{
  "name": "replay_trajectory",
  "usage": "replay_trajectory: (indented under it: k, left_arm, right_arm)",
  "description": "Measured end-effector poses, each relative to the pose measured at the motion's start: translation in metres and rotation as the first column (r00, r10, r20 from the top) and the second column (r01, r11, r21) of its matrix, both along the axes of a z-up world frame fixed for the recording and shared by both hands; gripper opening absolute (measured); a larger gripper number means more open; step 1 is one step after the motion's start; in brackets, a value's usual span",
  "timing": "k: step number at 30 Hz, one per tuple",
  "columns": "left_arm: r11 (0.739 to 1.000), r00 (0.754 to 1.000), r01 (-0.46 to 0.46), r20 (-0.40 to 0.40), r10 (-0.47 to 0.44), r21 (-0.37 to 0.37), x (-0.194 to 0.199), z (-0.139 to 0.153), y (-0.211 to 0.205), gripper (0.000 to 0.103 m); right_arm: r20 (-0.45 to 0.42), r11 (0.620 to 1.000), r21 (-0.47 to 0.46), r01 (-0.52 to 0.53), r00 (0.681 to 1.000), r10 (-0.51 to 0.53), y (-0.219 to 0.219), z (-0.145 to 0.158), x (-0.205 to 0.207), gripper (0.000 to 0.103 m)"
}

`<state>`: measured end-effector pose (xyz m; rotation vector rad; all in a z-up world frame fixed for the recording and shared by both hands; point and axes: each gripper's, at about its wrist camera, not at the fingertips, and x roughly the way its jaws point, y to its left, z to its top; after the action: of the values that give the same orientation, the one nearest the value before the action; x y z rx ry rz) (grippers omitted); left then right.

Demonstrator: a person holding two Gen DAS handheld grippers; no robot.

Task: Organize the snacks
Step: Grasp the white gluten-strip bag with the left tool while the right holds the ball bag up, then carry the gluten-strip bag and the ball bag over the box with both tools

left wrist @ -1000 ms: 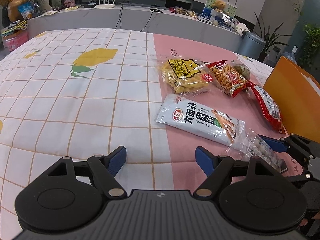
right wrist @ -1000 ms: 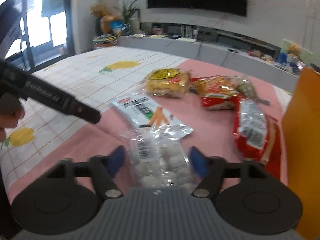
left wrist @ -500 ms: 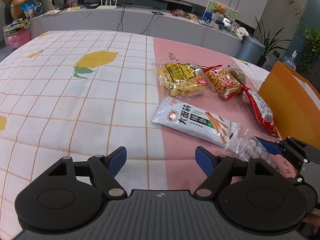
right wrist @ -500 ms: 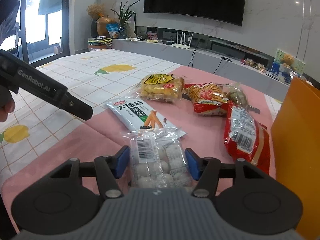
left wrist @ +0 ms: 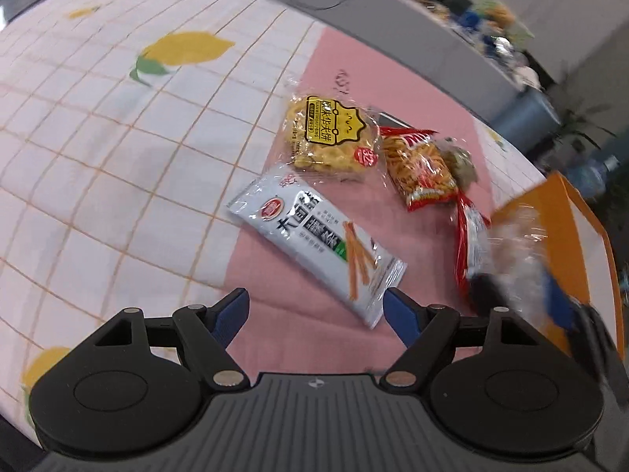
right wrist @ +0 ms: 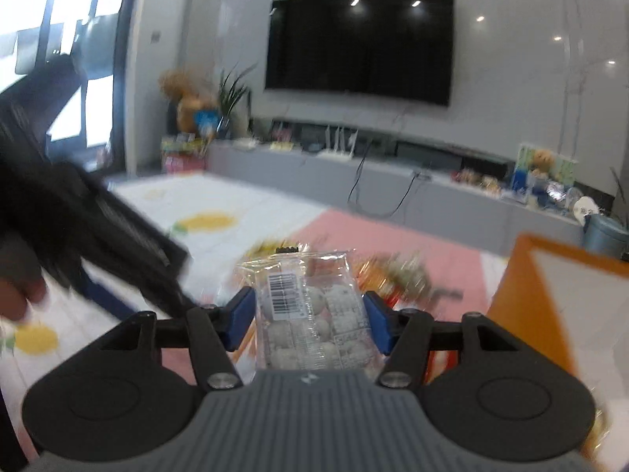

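The right gripper (right wrist: pixel 308 316), its jaws just having narrowed, clamps the clear packet of white sweets (right wrist: pixel 310 314) beside the orange box (right wrist: pixel 550 299); the left gripper (left wrist: pixel 316 310) gapes wide, holding nothing.

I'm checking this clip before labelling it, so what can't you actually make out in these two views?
- Clear packet in the right gripper: smeared by motion blur in the left wrist view.
- Orange box: its inside is cut off by the edge in both views.
- Red bag: its label is blurred, its lower end hidden behind the packet.
- Snacks on the table: blurred and blocked by the packet in the right wrist view.
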<state>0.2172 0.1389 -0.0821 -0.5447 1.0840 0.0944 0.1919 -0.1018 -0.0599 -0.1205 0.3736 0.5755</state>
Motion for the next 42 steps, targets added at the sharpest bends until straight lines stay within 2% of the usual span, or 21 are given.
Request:
replay_trajectory:
  k: [7, 10, 14, 19, 23, 24, 25, 27, 28, 29, 33, 36, 37, 39, 42]
  left_arm:
    - [0.994, 0.982, -0.097, -0.157, 0.103, 0.046, 0.051, -0.01, -0.01, 0.091]
    - [0.988, 0.956, -0.136, -0.254, 0.149, 0.069, 0.065, -0.019, -0.014, 0.088]
    - [0.974, 0.929, -0.187, -0.299, 0.217, 0.127, 0.08, -0.026, -0.017, 0.088]
    - [0.958, 0.898, -0.221, -0.347, 0.273, 0.181, 0.098, -0.033, -0.023, 0.092]
    - [0.946, 0.867, -0.213, -0.4, 0.298, 0.245, 0.112, -0.038, -0.031, 0.101]
    - [0.944, 0.859, -0.231, -0.406, 0.312, 0.236, 0.113, -0.038, -0.03, 0.101]
    - [0.941, 0.849, -0.248, -0.416, 0.325, 0.229, 0.114, -0.039, -0.028, 0.101]
    - [0.941, 0.843, -0.263, -0.423, 0.332, 0.215, 0.114, -0.037, -0.023, 0.091]
    - [0.934, 0.839, -0.283, -0.416, 0.351, 0.218, 0.111, -0.035, -0.019, 0.078]
    - [0.929, 0.836, -0.3, -0.411, 0.365, 0.215, 0.107, -0.034, -0.016, 0.075]
    - [0.945, 0.868, -0.245, -0.385, 0.313, 0.214, 0.101, -0.032, -0.015, 0.07]
    - [0.959, 0.932, -0.139, -0.296, 0.211, 0.246, 0.09, -0.024, -0.027, 0.066]
    - [0.958, 0.946, -0.108, -0.269, 0.181, 0.265, 0.084, -0.021, -0.031, 0.065]
    - [0.955, 0.967, -0.073, -0.216, 0.139, 0.288, 0.07, -0.016, -0.036, 0.065]
    - [0.957, 0.984, -0.052, -0.148, 0.097, 0.284, 0.053, -0.007, -0.041, 0.064]
  right_arm:
    - [0.029, 0.98, 0.194, 0.047, 0.998, -0.054, -0.043, 0.037, 0.003, 0.059]
    - [0.051, 0.973, 0.224, 0.052, 0.997, -0.065, -0.055, 0.053, -0.001, 0.059]
    - [0.071, 0.956, 0.289, 0.052, 0.995, -0.075, -0.075, 0.068, -0.006, 0.059]
    - [0.066, 0.945, 0.317, 0.085, 0.992, -0.112, -0.089, 0.073, -0.008, 0.059]
    - [0.079, 0.945, 0.313, 0.093, 0.989, -0.124, -0.09, 0.076, -0.011, 0.059]
    - [0.082, 0.946, 0.311, 0.094, 0.989, -0.125, -0.09, 0.076, -0.013, 0.059]
    - [0.083, 0.946, 0.31, 0.094, 0.989, -0.126, -0.091, 0.077, -0.013, 0.059]
    - [0.085, 0.947, 0.306, 0.096, 0.988, -0.127, -0.09, 0.077, -0.014, 0.059]
    - [0.084, 0.948, 0.304, 0.094, 0.989, -0.125, -0.089, 0.076, -0.012, 0.059]
    - [0.084, 0.948, 0.303, 0.093, 0.989, -0.124, -0.087, 0.075, -0.015, 0.059]
    - [0.089, 0.95, 0.298, 0.089, 0.989, -0.121, -0.086, 0.074, -0.013, 0.059]
    - [0.112, 0.945, 0.316, 0.086, 0.986, -0.127, -0.088, 0.075, -0.016, 0.059]
    - [0.119, 0.944, 0.321, 0.08, 0.985, -0.125, -0.088, 0.076, -0.017, 0.059]
    - [0.129, 0.943, 0.323, 0.078, 0.984, -0.125, -0.089, 0.078, -0.019, 0.059]
    - [0.134, 0.944, 0.319, 0.082, 0.982, -0.131, -0.091, 0.078, -0.021, 0.059]
